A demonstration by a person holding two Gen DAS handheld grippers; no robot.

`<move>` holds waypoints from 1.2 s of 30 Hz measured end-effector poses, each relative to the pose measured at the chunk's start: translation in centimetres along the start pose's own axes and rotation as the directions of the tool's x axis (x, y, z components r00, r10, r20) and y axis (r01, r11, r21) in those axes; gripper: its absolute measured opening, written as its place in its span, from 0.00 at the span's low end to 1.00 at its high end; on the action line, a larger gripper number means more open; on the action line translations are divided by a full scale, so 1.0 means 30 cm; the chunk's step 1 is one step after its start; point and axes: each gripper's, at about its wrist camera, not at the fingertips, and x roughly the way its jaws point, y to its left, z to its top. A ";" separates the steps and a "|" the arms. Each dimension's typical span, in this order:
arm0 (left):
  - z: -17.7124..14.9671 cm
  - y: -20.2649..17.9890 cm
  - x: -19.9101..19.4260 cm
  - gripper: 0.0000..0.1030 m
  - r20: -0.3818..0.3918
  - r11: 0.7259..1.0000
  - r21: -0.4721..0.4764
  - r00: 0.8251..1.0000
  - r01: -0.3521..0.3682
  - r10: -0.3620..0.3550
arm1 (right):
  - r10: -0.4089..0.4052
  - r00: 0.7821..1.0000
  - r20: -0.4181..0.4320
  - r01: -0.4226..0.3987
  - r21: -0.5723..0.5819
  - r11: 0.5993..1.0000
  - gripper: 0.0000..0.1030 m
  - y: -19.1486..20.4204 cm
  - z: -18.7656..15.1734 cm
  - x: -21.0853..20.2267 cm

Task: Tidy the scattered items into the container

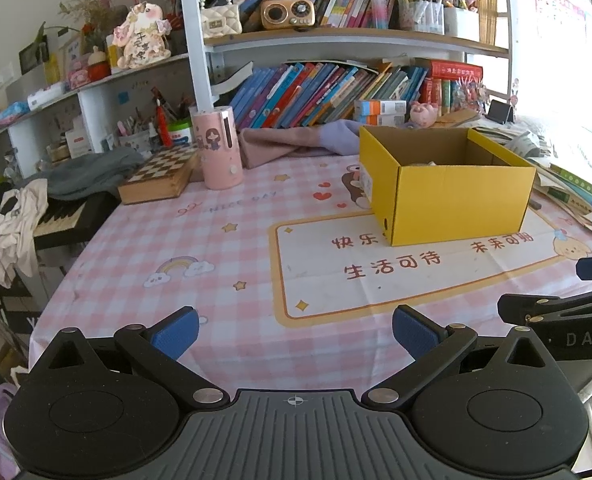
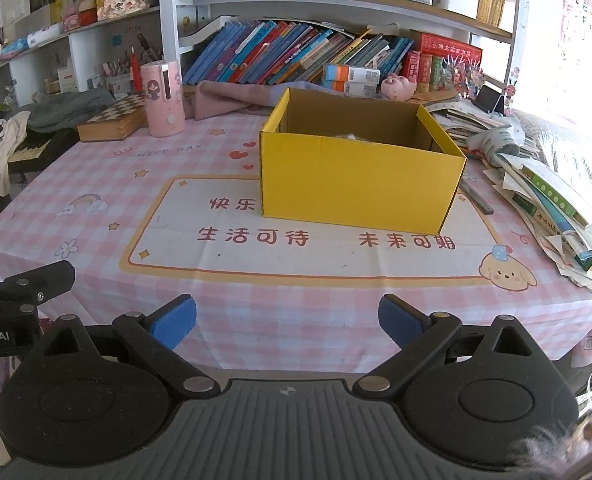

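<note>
An open yellow cardboard box (image 1: pixel 456 196) stands on the pink checked tablecloth (image 1: pixel 215 248); it also shows in the right wrist view (image 2: pixel 356 184). Something pale lies at its bottom, mostly hidden by the front wall. My left gripper (image 1: pixel 296 332) is open and empty, held over the table's near edge, well short of the box. My right gripper (image 2: pixel 287 320) is open and empty, also at the near edge in front of the box. Each gripper shows at the edge of the other's view.
A pink cylinder (image 2: pixel 163 98), a chessboard box (image 2: pixel 113 120) and folded cloth (image 2: pixel 231 100) sit behind the box. A pile of books and papers (image 2: pixel 552 200) lies at the right. A pen (image 2: pixel 478 198) lies beside the box. Bookshelves stand behind; a keyboard (image 1: pixel 59 216) is left.
</note>
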 end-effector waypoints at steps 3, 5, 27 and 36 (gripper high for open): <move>0.002 -0.002 0.001 1.00 0.000 1.000 0.002 1.000 0.000 0.000 | -0.002 1.000 0.000 0.002 0.003 1.000 0.96 -0.003 0.000 0.002; 0.002 -0.003 0.002 1.00 0.001 1.000 0.004 1.000 0.003 -0.003 | -0.004 1.000 0.000 0.004 0.004 1.000 0.96 -0.005 0.000 0.002; 0.000 0.003 0.000 1.00 0.001 1.000 -0.005 1.000 0.020 -0.020 | -0.003 1.000 -0.001 0.003 0.004 1.000 0.96 -0.004 -0.002 0.000; -0.007 -0.004 -0.004 1.00 0.002 1.000 0.002 1.000 0.024 -0.024 | -0.002 1.000 -0.004 0.002 0.004 1.000 0.96 -0.003 -0.004 0.003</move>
